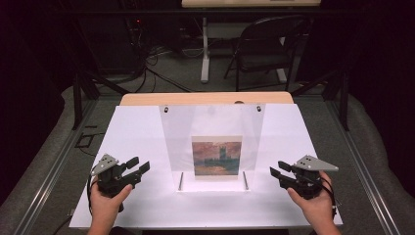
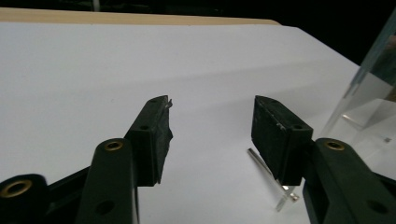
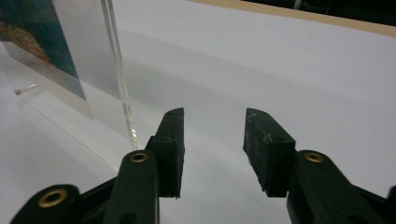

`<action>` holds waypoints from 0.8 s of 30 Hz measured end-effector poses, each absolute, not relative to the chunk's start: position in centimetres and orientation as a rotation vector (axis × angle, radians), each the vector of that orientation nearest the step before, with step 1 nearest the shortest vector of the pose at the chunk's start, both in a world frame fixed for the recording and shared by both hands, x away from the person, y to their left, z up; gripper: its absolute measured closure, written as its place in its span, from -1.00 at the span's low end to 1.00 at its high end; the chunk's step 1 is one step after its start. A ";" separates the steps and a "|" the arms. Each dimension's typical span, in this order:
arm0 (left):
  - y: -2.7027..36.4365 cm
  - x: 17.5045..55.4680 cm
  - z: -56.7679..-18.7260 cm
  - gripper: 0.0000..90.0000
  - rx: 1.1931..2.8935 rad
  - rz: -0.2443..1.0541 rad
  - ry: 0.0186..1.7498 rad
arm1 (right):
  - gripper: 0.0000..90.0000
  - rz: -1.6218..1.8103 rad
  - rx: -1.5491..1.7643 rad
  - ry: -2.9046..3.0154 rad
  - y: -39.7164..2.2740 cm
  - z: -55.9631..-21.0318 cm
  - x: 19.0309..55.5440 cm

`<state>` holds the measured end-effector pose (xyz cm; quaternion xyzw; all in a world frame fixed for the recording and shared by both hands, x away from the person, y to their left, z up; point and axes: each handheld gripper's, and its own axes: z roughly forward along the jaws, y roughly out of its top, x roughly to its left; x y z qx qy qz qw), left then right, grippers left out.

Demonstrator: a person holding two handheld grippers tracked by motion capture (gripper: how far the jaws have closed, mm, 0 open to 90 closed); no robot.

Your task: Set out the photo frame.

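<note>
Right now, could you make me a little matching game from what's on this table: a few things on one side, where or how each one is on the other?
Things:
1. left tool
2. right tool
3. painted picture
4. clear stand

Places or states:
A. upright in the middle of the white sheet
B. open, at the stand's left
C. set against the stand's clear panel
D. open, at the stand's right

Pairs: 1-B, 2-D, 3-C, 4-A

2 open grippers flanking clear picture stand
</note>
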<state>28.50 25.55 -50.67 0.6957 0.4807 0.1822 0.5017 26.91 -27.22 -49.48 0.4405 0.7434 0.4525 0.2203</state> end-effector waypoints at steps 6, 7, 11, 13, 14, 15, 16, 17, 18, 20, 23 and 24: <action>25.7 28.6 -52.3 -0.09 1.715 0.489 1.188 | 0.00 1.239 1.234 2.017 -27.4 -51.4 27.0; 25.8 28.6 -52.5 -0.10 1.722 0.490 1.191 | -0.04 1.241 1.244 2.013 -27.3 -51.7 27.0; 25.8 28.7 -53.1 -0.11 1.740 0.484 1.193 | -0.10 1.229 1.257 2.004 -27.3 -52.6 27.1; 25.8 28.7 -53.4 -0.12 1.761 0.495 1.189 | -0.13 1.208 1.257 2.013 -27.4 -52.8 27.1; 25.8 28.7 -53.5 -0.12 1.764 0.494 1.187 | -0.14 1.202 1.259 2.009 -27.5 -53.1 27.1; 25.7 28.7 -53.6 -0.12 1.762 0.489 1.189 | -0.14 1.201 1.259 2.006 -27.4 -53.3 27.1; 25.7 28.7 -53.7 -0.12 1.760 0.484 1.189 | -0.14 1.195 1.266 2.015 -27.4 -53.4 27.1; 25.7 28.7 -53.8 -0.12 1.759 0.479 1.191 | -0.14 1.187 1.261 2.024 -27.3 -53.5 27.1; 25.7 28.7 -53.8 -0.12 1.759 0.479 1.191 | -0.14 1.187 1.261 2.024 -27.3 -53.5 27.1; 25.5 28.8 -54.0 -0.12 1.761 0.459 1.186 | -0.14 1.184 1.268 2.035 -27.1 -53.9 27.1; 25.3 28.8 -54.0 -0.12 1.773 0.457 1.176 | -0.14 1.178 1.265 2.050 -26.9 -54.0 27.2; 25.3 28.8 -54.1 -0.11 1.777 0.454 1.175 | -0.14 1.170 1.262 2.060 -26.9 -54.1 27.2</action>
